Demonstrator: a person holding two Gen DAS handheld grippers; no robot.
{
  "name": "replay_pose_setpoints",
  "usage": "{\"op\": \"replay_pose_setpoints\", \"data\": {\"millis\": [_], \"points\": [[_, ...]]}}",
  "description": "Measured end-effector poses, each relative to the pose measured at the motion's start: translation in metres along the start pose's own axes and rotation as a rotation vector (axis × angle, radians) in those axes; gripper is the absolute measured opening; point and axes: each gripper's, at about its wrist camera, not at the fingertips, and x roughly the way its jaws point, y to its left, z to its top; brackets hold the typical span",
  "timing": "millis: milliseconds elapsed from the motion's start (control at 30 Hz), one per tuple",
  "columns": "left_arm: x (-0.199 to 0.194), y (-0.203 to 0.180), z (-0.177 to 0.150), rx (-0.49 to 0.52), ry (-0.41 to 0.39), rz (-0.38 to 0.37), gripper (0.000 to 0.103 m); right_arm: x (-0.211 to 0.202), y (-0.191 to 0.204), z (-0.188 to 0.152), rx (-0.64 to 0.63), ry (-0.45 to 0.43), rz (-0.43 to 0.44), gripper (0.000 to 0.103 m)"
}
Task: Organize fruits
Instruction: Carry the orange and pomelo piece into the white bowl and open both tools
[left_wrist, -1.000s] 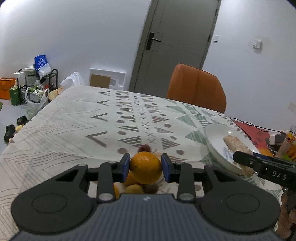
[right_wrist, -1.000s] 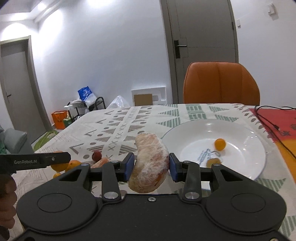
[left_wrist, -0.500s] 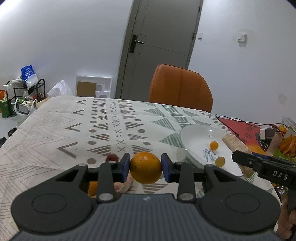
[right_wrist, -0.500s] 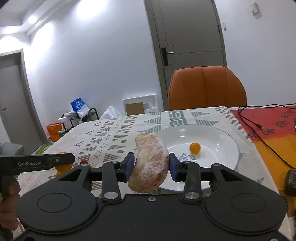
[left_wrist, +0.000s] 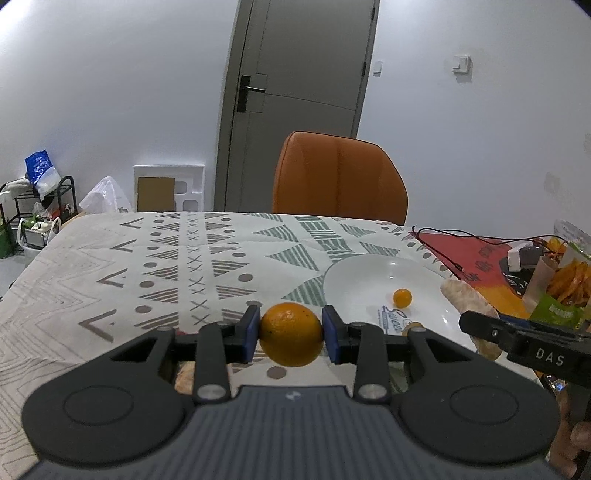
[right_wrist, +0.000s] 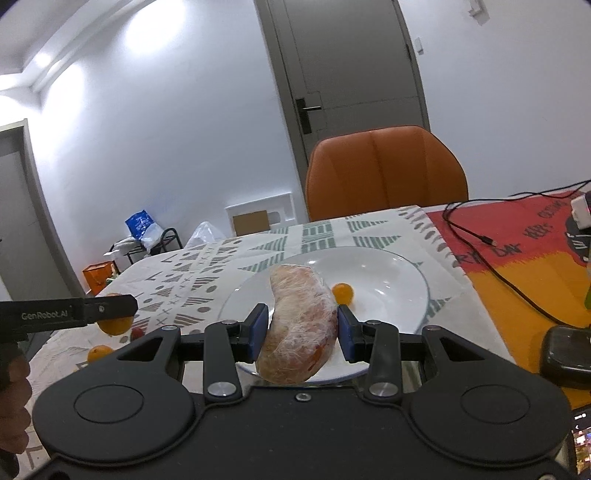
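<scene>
both tools now nearer the white plate (right_wrist: 399, 280): left tool (left_wrist: 290, 334) clenched on orange (left_wrist: 290, 334), right tool (right_wrist: 300, 328) on wrapped pomelo segment (right_wrist: 300, 325)

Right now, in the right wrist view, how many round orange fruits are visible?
3. One small fruit lies on the white plate; an orange sits between the left gripper fingers; a second small fruit on the tablecloth. The wrapped fruit may hide more.

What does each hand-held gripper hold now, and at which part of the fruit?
The left hand-held gripper clamps an orange across its widest middle. The right hand-held gripper clamps a peeled pomelo segment across its mid-body sides.
</scene>
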Motion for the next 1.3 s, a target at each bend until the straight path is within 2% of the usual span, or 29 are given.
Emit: {"op": "replay_pose_setpoints", "data": {"millis": [300,433,567,633,1067,1233,1300], "points": [[0.015,-0.018,0.002,0.030,0.016,-0.010,0.035,0.009,-0.019,0.002,0.036,-0.003,-0.034,0.038],[0.019,-0.024,0.003,0.037,0.019,-0.021,0.035,0.016,-0.027,0.004,0.048,-0.013,-0.076,0.039],[0.022,-0.030,0.007,0.050,0.015,-0.028,0.035,0.016,-0.034,0.004,0.067,-0.015,-0.097,0.058],[0.024,-0.034,0.008,0.058,0.015,-0.031,0.035,0.011,-0.036,0.002,0.070,-0.027,-0.104,0.063],[0.035,-0.070,0.021,0.113,0.006,-0.086,0.035,-0.015,-0.045,0.000,0.063,-0.019,-0.100,0.070],[0.031,-0.072,0.025,0.121,-0.014,-0.054,0.044,-0.020,-0.046,0.001,0.067,-0.018,-0.096,0.073],[0.027,-0.067,0.026,0.108,-0.019,-0.044,0.056,-0.020,-0.044,0.000,0.067,-0.016,-0.091,0.074]]}}
